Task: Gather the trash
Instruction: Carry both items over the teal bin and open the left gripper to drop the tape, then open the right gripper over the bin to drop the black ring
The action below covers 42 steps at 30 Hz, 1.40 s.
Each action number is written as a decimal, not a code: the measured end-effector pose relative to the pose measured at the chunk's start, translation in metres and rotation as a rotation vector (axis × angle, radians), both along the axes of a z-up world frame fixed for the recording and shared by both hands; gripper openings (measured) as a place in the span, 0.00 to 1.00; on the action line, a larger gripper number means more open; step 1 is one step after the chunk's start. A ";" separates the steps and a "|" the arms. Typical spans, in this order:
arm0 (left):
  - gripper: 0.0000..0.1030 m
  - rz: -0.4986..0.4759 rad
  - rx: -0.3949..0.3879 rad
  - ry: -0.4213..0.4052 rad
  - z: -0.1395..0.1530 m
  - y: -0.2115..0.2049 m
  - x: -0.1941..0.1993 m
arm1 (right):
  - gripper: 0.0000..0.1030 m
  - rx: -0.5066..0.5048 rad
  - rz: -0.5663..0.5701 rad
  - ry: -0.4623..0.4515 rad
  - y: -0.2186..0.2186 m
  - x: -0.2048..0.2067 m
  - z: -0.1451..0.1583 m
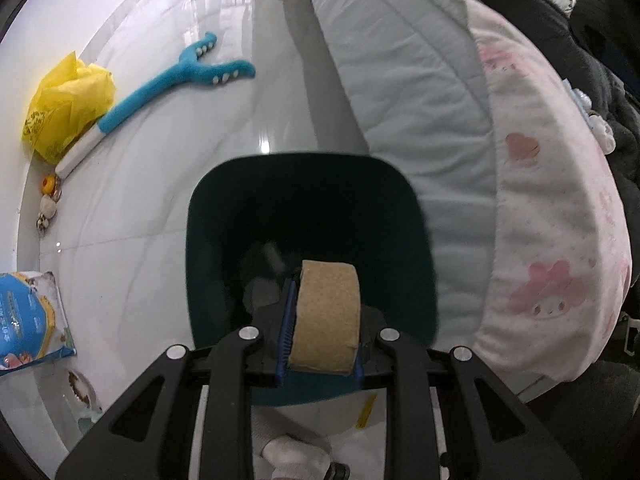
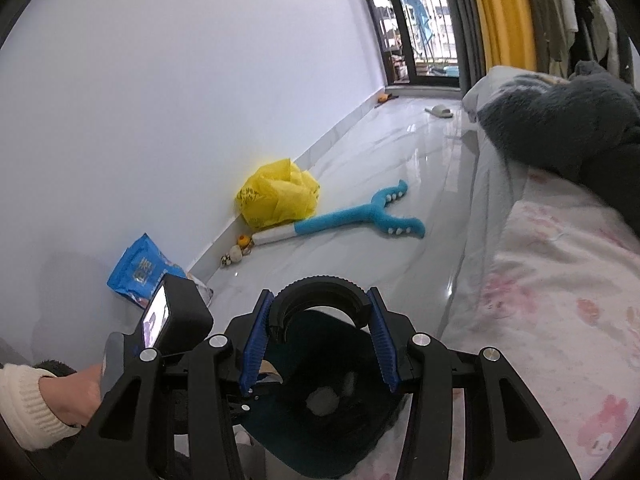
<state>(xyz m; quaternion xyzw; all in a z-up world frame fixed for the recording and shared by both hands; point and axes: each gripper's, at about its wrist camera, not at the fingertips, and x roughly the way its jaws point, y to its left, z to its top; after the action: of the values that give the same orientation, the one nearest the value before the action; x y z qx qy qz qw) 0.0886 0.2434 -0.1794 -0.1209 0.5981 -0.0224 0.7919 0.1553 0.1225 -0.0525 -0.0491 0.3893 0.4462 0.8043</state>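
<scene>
L gripper (image 1: 320,320) is clenched on a flattened cardboard tube (image 1: 326,320), brown, prob. a toilet-roll core, pinched between the blue pads (image 1: 287,330). It's held above the mouth of a dark teal bin (image 1: 208,216), pointing steeply down into it. Bin stands on the glossy white tile floor (image 1: 160,208), just beside the bed edge; some crumpled grey/white scraps (image 1: 264,280) lie at the bottom. A white sock (image 1: 296,454) shows at the bottom of the L view, below the gripper frame.

R gripper (image 2: 320,328) grasps a black ring-shaped part (image 2: 320,294) w/ ribbed rim, open on its lower side, blue pads (image 2: 256,344) pressing on both sides. Same bin (image 2: 320,420) sits below it in the R view, a pale wad visible inside. Person's hand (image 2: 76,396) in a cream knit cuff holds the L gripper's handle at lower left; small lit screen (image 2: 156,316) on that unit.

Along the wall: yellow plastic bag (image 2: 276,196), crumpled, w/ a blue plush toy (image 2: 360,216) (forked end, white handle) lying on the floor, its handle end just beside the bag. Few small shells/toys (image 2: 238,250) by the baseboard. Blue snack-type pouch (image 2: 140,268) leans against the wall nearer the camera. Bed has grey quilted cover (image 1: 400,100), pink cartoon-print sheet (image 1: 552,240), dark fuzzy blanket (image 2: 560,120) on top. Slipper (image 2: 438,111) far off near the balcony door (image 2: 416,20).
</scene>
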 end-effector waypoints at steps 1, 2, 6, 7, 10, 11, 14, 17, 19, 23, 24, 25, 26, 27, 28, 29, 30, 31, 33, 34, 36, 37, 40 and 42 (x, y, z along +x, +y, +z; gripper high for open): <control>0.31 -0.001 -0.002 0.011 -0.002 0.002 -0.002 | 0.47 -0.005 0.003 0.007 0.003 0.000 -0.003; 0.36 0.000 -0.002 0.016 -0.003 0.003 -0.002 | 0.47 -0.012 0.007 0.015 0.006 0.000 -0.006; 0.51 0.013 -0.005 0.013 0.000 0.010 -0.007 | 0.46 -0.048 0.020 0.033 0.018 -0.001 -0.018; 0.54 0.020 -0.006 0.006 0.002 0.013 -0.008 | 0.46 -0.056 0.022 0.037 0.021 -0.001 -0.021; 0.60 0.041 -0.009 -0.036 0.011 0.021 -0.012 | 0.46 -0.086 0.025 0.054 0.029 -0.001 -0.031; 0.61 0.048 -0.012 -0.055 0.014 0.023 -0.011 | 0.46 -0.098 0.025 0.061 0.031 0.000 -0.035; 0.70 0.073 -0.006 -0.137 0.028 0.031 -0.013 | 0.46 -0.134 0.019 0.080 0.036 0.000 -0.046; 0.71 0.092 0.003 -0.211 0.042 0.038 -0.016 | 0.46 -0.162 0.012 0.101 0.041 0.003 -0.056; 0.78 0.107 0.008 -0.263 0.051 0.042 -0.020 | 0.46 -0.181 0.010 0.117 0.046 0.004 -0.064; 0.82 0.122 0.014 -0.355 0.068 0.047 -0.023 | 0.46 -0.226 0.017 0.146 0.054 0.004 -0.082; 0.83 0.123 0.018 -0.374 0.072 0.048 -0.024 | 0.46 -0.239 0.021 0.153 0.056 0.002 -0.087; 0.84 0.126 0.027 -0.398 0.077 0.048 -0.026 | 0.46 -0.249 0.026 0.159 0.058 0.002 -0.091; 0.85 0.129 0.034 -0.415 0.080 0.049 -0.027 | 0.46 -0.260 0.031 0.164 0.060 0.002 -0.096; 0.86 0.130 0.040 -0.433 0.084 0.049 -0.028 | 0.46 -0.273 0.036 0.169 0.062 0.001 -0.100; 0.87 0.134 0.045 -0.455 0.088 0.050 -0.029 | 0.46 -0.282 0.040 0.174 0.064 -0.001 -0.104; 0.87 0.134 0.046 -0.471 0.092 0.050 -0.030 | 0.46 -0.292 0.045 0.179 0.066 -0.001 -0.108; 0.87 0.132 0.047 -0.487 0.095 0.050 -0.031 | 0.47 -0.301 0.051 0.182 0.068 -0.002 -0.111; 0.87 0.128 0.059 -0.509 0.100 0.049 -0.032 | 0.47 -0.311 0.057 0.185 0.069 -0.004 -0.116; 0.90 0.123 0.079 -0.548 0.107 0.047 -0.034 | 0.47 -0.329 0.065 0.190 0.072 -0.008 -0.122; 0.91 0.121 0.083 -0.566 0.110 0.046 -0.035 | 0.47 -0.336 0.069 0.194 0.074 -0.009 -0.126; 0.91 0.117 0.092 -0.595 0.116 0.045 -0.037 | 0.47 -0.353 0.077 0.199 0.076 -0.012 -0.131; 0.91 0.115 0.102 -0.613 0.120 0.044 -0.037 | 0.47 -0.359 0.081 0.200 0.077 -0.014 -0.133; 0.92 0.110 0.116 -0.652 0.128 0.041 -0.041 | 0.47 -0.382 0.097 0.205 0.079 -0.017 -0.139; 0.92 0.109 0.117 -0.677 0.133 0.039 -0.042 | 0.47 -0.399 0.106 0.205 0.080 -0.019 -0.142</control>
<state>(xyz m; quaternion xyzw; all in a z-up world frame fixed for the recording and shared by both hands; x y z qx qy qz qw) 0.0463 0.2822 -0.0467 -0.0929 0.2944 0.0155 0.9510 0.1367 0.2024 -0.1944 -0.1823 0.5462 0.4048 0.7103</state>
